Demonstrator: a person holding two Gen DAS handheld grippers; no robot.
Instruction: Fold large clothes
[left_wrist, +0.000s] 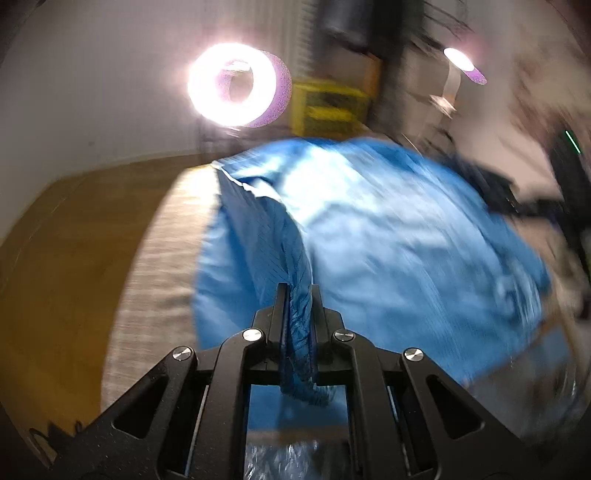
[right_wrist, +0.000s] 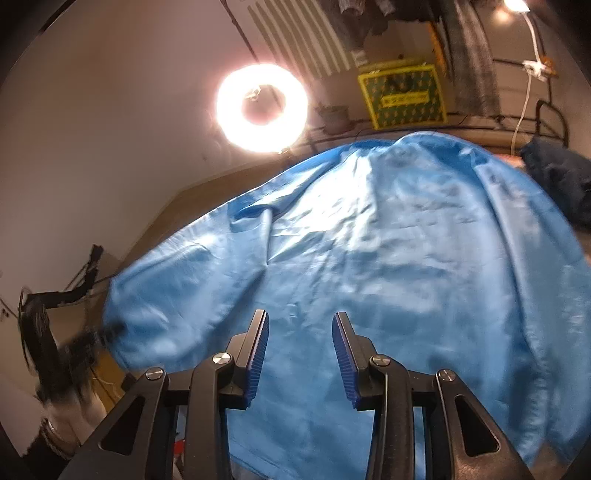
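Note:
A large bright blue garment (left_wrist: 388, 229) lies spread over a beige table top (left_wrist: 162, 258). My left gripper (left_wrist: 298, 291) is shut on a bunched fold of the blue garment, which rises from the cloth into the jaws and hangs out behind them. In the right wrist view the same garment (right_wrist: 388, 258) fills most of the frame, with a sleeve reaching left. My right gripper (right_wrist: 300, 321) is open and empty, its blue-padded fingers (right_wrist: 258, 354) just above the cloth.
A bright ring light (left_wrist: 232, 83) stands behind the table; it also shows in the right wrist view (right_wrist: 262, 107). A yellow box (right_wrist: 402, 94) sits at the back. A dark garment (right_wrist: 554, 177) lies at the right. Wooden floor (left_wrist: 66, 236) lies left of the table.

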